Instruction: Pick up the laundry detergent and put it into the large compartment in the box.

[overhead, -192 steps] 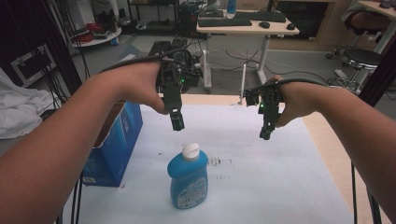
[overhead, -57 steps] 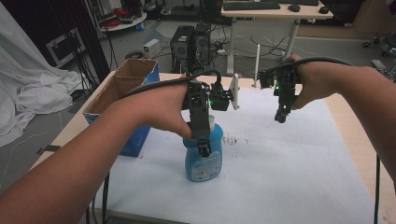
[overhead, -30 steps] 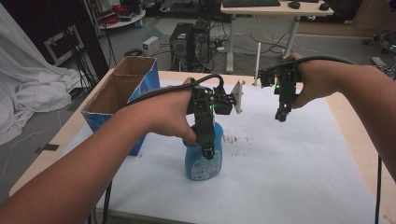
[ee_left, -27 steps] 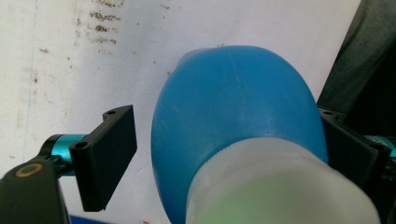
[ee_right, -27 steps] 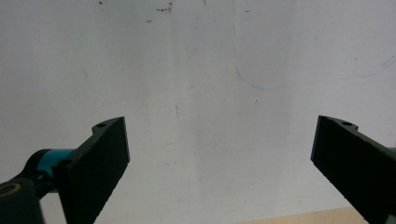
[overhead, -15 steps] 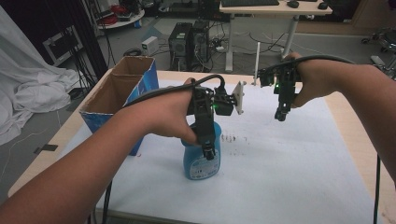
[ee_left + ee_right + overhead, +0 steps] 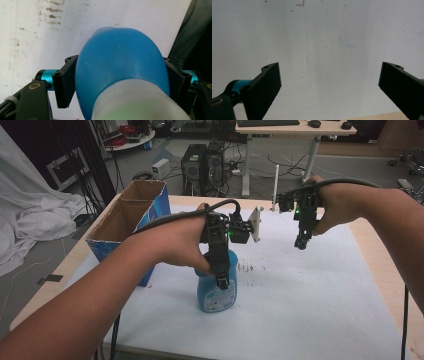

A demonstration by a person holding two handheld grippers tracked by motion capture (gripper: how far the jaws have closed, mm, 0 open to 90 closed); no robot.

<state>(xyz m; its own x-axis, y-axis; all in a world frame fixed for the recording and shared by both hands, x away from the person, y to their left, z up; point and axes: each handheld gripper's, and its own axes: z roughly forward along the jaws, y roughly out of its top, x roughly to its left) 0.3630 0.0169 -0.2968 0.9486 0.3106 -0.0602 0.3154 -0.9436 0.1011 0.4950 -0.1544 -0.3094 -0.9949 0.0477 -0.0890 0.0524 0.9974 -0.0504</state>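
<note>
A blue bottle point(image 7: 218, 296) with a white cap stands upright on the white sheet point(image 7: 310, 300) near the table's front. My left gripper point(image 7: 220, 281) reaches down over it from above. In the left gripper view the two black jaws press against opposite sides of the bottle's blue body point(image 7: 120, 62), with the white cap point(image 7: 135, 102) close to the camera. My right gripper point(image 7: 300, 243) hangs above the sheet at the back right, apart from the bottle. Its jaws stand wide open over bare sheet in the right gripper view point(image 7: 329, 85).
An open blue cardboard box point(image 7: 125, 222) stands at the table's left edge, just left of my left forearm. Dark smudges point(image 7: 248, 268) mark the sheet beside the bottle. Behind the table are a desk, computer towers and cables on the floor.
My left gripper came down from above the table onto the bottle and its jaws now straddle the body. The right gripper has hardly moved.
</note>
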